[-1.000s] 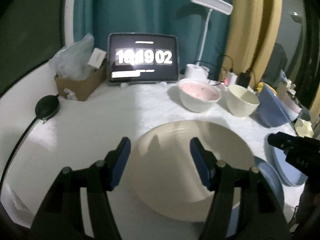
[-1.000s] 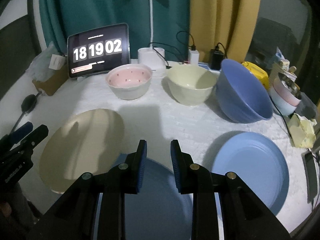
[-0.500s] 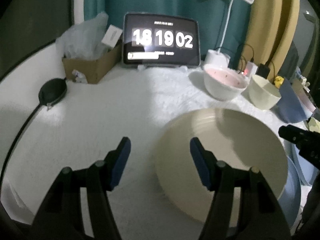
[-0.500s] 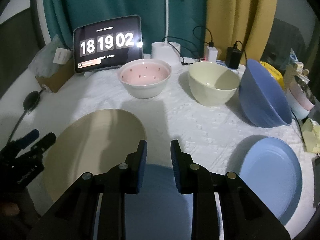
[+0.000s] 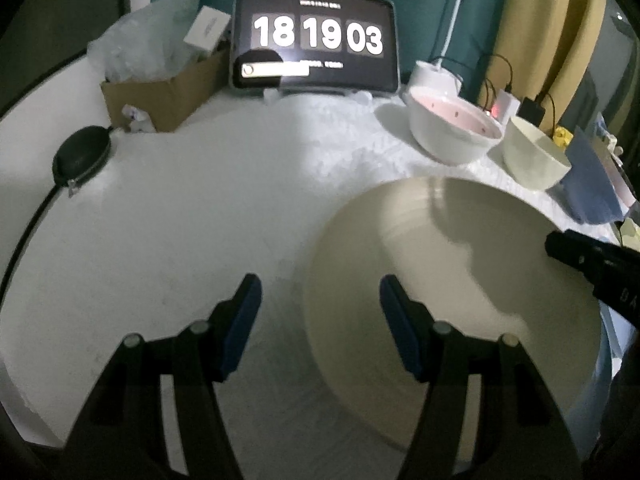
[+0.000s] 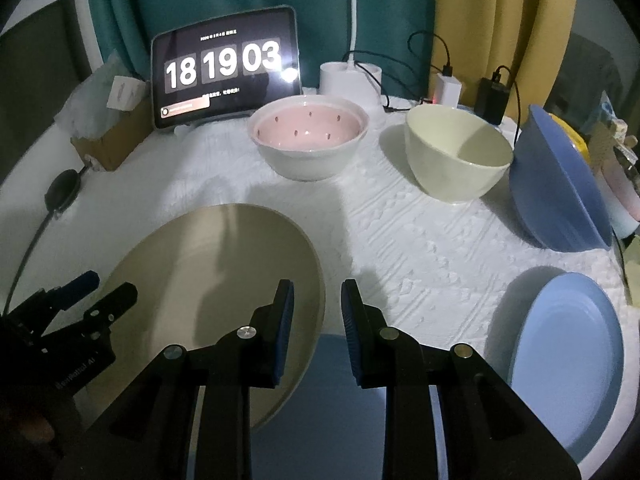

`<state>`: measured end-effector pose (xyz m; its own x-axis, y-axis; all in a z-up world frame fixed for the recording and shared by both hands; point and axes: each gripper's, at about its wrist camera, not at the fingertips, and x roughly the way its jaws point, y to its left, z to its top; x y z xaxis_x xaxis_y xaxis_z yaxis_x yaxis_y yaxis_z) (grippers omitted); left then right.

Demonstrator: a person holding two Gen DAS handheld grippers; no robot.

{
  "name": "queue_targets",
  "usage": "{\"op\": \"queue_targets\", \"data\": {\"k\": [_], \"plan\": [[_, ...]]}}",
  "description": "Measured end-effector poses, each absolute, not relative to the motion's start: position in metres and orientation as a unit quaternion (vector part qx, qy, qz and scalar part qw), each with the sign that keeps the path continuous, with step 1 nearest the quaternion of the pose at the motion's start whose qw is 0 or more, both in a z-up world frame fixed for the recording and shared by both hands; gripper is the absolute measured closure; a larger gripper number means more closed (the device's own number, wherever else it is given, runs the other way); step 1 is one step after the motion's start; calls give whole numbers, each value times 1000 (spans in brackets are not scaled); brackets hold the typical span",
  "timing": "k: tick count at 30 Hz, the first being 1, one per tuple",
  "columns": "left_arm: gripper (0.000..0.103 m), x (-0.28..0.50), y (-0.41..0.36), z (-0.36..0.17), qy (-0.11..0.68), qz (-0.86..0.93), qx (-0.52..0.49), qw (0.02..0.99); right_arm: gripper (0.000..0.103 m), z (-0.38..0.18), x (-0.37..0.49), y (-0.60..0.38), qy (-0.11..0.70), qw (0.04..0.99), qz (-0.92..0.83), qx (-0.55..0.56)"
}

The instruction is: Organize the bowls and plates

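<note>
A large beige plate [image 5: 460, 280] [image 6: 208, 280] lies on the white cloth, its near edge overlapping a darker blue plate [image 6: 320, 400]. My left gripper [image 5: 320, 296] [image 6: 112, 286] is open and hovers low over the beige plate's left rim, which runs between its fingers. My right gripper [image 6: 318, 300] [image 5: 560, 246] stands at the plate's right rim with a narrow gap between its jaws and nothing in it. A light blue plate [image 6: 568, 360] lies to the right. Behind stand a pink bowl [image 6: 308, 140] [image 5: 456, 132], a cream bowl [image 6: 456, 152] [image 5: 536, 156] and a tilted blue bowl [image 6: 560, 184].
A tablet showing a clock [image 5: 316, 40] [image 6: 224, 68] stands at the back, with a cardboard box [image 5: 160, 96] to its left and a lamp base [image 6: 350, 84] and chargers [image 6: 448, 88] to its right. A black pouch with a cable [image 5: 80, 154] lies at the left edge.
Both grippers moved lower and leftward. The beige plate slid right in the left wrist view, so the left jaws now straddle its left rim. Jaw openings are unchanged.
</note>
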<state>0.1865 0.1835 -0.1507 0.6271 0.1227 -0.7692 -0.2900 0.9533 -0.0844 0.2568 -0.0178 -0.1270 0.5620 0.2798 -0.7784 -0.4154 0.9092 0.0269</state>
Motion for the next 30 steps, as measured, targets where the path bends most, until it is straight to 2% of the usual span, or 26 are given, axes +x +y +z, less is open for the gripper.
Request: {"op": "queue_targets", "data": {"k": [10, 14, 20, 30], "plan": [[41, 186, 184, -155, 418, 101, -113, 896, 77, -138, 258, -16, 440, 870, 209, -78], [59, 185, 180, -153, 418, 90, -110, 897, 79, -139, 256, -14, 439, 868, 219, -81], [65, 184, 176, -151, 421, 91, -107, 896, 81, -137, 252, -15, 433, 869, 223, -84], [65, 176, 164, -136, 408, 87, -96, 904, 81, -125, 243, -26, 416, 879, 221, -79]]}}
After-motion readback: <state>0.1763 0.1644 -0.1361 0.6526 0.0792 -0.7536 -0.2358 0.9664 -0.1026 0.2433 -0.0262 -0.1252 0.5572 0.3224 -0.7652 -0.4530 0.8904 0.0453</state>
